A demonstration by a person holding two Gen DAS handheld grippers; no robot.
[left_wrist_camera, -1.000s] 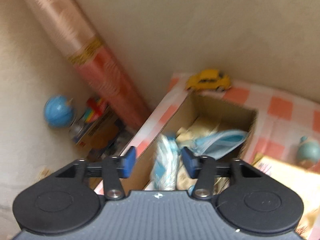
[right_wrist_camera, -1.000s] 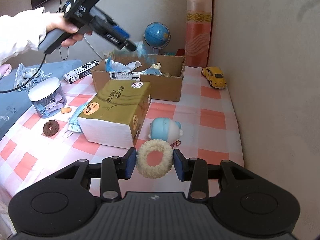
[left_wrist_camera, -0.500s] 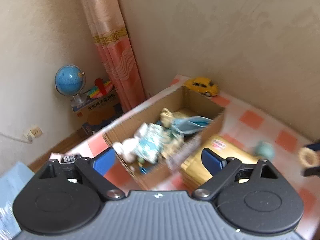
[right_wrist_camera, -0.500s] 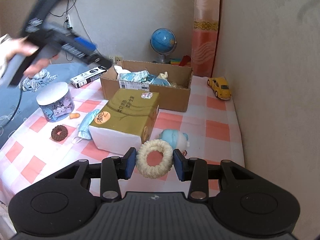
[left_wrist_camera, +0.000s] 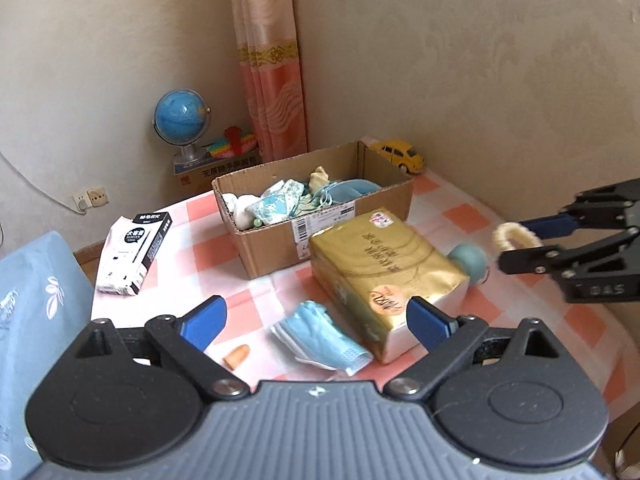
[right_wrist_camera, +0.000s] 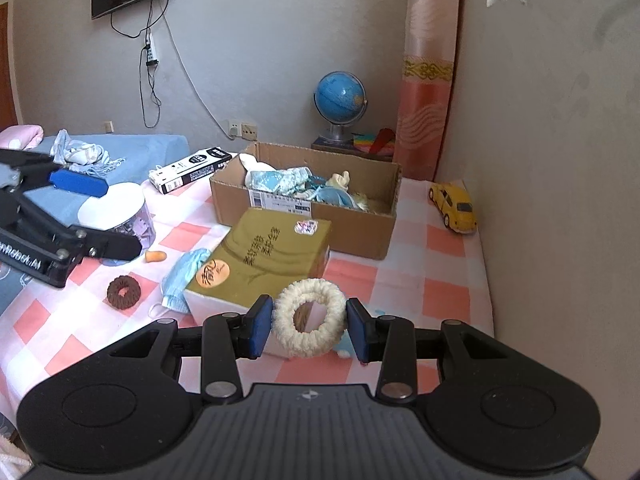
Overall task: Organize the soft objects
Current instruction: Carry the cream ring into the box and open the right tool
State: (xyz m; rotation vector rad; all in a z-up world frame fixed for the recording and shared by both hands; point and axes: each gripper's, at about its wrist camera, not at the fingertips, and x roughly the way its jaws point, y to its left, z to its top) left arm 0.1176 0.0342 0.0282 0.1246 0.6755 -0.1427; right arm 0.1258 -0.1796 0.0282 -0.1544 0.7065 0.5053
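The right gripper (right_wrist_camera: 308,330) clamps a cream scrunchie (right_wrist_camera: 308,322) above the checked table (right_wrist_camera: 436,264); the left gripper (left_wrist_camera: 316,320) gapes wide, empty, over a blue mask (left_wrist_camera: 320,336). Only the right view shows the brown scrunchie (right_wrist_camera: 123,290)

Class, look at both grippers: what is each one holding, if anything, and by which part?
The right gripper holds the cream fluffy hair ring, its fingers pressing the ring's outer rim on opposite sides. The left gripper is open and holds nothing.

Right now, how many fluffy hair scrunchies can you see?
2: a cream scrunchie held in the right gripper, and a brown scrunchie on the tablecloth. The cardboard box may hide more.
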